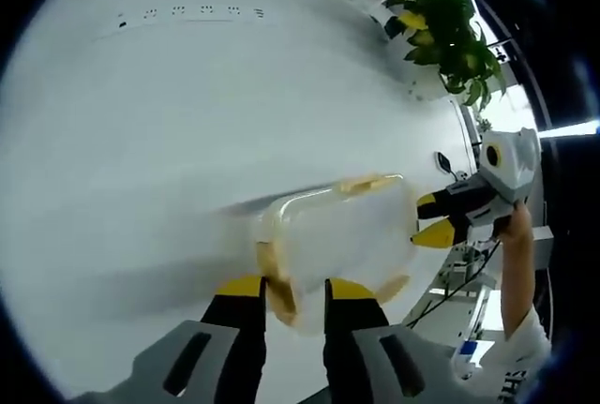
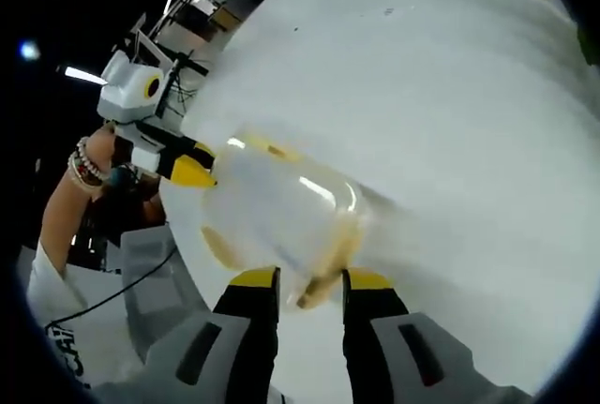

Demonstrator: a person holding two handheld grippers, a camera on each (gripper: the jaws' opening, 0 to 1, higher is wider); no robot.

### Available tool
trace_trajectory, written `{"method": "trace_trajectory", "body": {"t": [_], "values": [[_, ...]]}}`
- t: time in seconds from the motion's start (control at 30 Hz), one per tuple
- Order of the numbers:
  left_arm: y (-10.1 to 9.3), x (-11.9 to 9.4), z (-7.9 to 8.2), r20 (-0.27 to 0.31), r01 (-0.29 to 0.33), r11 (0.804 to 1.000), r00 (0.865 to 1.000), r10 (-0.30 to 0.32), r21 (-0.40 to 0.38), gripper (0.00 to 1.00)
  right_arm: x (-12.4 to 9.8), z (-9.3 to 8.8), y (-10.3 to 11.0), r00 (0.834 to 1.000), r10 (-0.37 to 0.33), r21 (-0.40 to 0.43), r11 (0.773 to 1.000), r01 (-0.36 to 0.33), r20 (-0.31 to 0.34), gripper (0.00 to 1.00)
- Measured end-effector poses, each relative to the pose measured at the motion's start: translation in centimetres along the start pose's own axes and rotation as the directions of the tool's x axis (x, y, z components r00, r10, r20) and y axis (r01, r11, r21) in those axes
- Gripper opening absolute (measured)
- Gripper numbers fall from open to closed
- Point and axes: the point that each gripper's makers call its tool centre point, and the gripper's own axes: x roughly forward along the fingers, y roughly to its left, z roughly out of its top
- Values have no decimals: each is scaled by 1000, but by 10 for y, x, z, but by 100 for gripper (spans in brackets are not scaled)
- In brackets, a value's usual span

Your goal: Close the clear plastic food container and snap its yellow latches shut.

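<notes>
Sitting near the table's [image 1: 141, 142] edge, the container [image 1: 342, 235] had its lid on, and the latches [image 1: 370, 182] looked partly down; blur hid whether any had snapped. The left gripper [image 1: 295, 284] straddled one end latch with jaws narrowly parted, the right gripper [image 2: 312, 277] likewise at the opposite end, both angled inward toward the box.

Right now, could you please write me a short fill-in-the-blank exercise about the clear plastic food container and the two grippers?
1. The clear plastic food container rests on a ____ table.
2. The container's latches are ____ in colour.
3. In the left gripper view, the left gripper has a latch between its ____.
4. Behind the right gripper stands a leafy green ____.

Missing words: white; yellow; jaws; plant
</notes>
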Motion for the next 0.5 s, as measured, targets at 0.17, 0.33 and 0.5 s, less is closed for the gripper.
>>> {"method": "trace_trajectory", "body": {"t": [0.17,0.33,0.5], "values": [[1,1,0,4,13,1000,1000,-13,-24,14,0,0,0,1000,-3,-4,1000,3,-2,22],[0,1,0,10,16,999,1000,-15,-32,14,1,0,1,1000,-3,-5,1000,3,-6,22],[-2,6,0,8,33,997,999,-32,-73,13,1,0,1,1000,-7,-2,1000,7,-10,23]]}}
